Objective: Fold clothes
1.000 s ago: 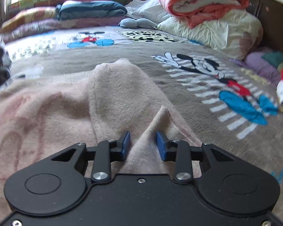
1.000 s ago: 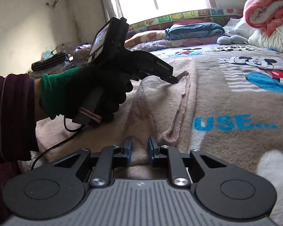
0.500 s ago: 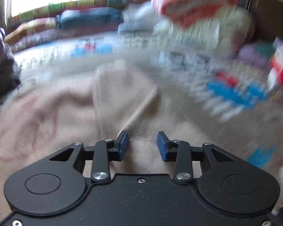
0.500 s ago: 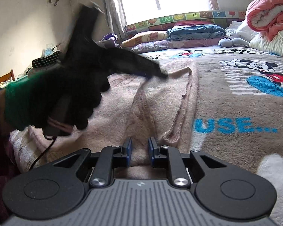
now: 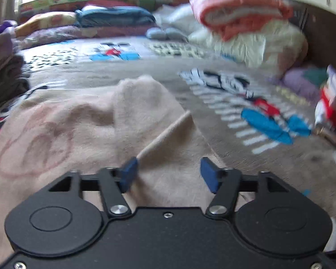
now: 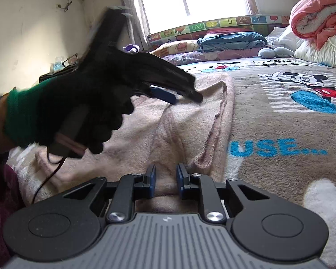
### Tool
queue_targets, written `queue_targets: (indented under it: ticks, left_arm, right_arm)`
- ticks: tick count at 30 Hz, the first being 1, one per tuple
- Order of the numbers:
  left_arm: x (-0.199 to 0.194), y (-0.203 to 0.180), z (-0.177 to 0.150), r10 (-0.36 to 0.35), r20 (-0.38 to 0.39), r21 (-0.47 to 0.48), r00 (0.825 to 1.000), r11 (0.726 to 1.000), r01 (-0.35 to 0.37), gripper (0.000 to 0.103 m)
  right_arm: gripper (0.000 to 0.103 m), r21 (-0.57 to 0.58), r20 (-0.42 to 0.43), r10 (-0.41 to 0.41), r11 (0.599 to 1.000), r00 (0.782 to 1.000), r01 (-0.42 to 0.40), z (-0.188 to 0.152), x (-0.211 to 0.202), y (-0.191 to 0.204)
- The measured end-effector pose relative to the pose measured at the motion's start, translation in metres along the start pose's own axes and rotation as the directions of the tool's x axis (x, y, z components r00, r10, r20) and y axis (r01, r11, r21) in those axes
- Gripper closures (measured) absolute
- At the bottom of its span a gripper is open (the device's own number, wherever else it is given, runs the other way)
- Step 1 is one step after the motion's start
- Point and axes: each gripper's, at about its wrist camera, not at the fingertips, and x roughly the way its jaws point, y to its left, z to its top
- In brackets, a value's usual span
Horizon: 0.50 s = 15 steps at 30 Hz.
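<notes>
Now the left claw (image 5: 168,171) is opening over the pink cloth (image 5: 82,130), low in the frame; lift clear first. The right claw (image 6: 165,180), opening slightly, pinches a fold; hold it flat.

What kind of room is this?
Most likely a bedroom. A big bed with a cartoon mouse blanket fills it, with pillows and a rolled quilt piled at its head.

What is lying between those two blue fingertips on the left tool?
The pink garment: a fold edge runs between the opening jaws of the left gripper, beside one pad. The left wrist view shows this.
</notes>
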Motion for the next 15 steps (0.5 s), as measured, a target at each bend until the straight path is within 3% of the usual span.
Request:
queue_targets:
  ticks: [2, 8, 12, 15]
  left_arm:
    - [-0.022, 0.012, -0.01, -0.01, 0.03, -0.031, 1.0, 0.999, 0.011, 0.036]
    - [-0.082, 0.064, -0.039, -0.04, 0.08, -0.18, 0.996, 0.982, 0.054, 0.025]
    - [-0.119, 0.101, -0.058, 0.045, 0.088, -0.245, 0.995, 0.969, -0.022, 0.019]
    - [-0.145, 0.133, -0.065, 0.146, 0.097, -0.369, 0.985, 0.924, -0.1, 0.019]
  right_arm:
    - [0.067, -0.048, 0.017, 0.0, 0.999, 1.0, 0.0, 0.003, -0.013, 0.013]
    - [0.062, -0.218, 0.046, 0.086, 0.973, 0.995, -0.074, 0.007, -0.039, 0.056]
    - [0.06, -0.29, -0.012, 0.147, 0.946, 0.989, -0.144, 0.002, -0.029, 0.079]
    - [0.057, -0.271, -0.046, 0.187, 0.943, 0.981, -0.192, 0.003, -0.02, 0.086]
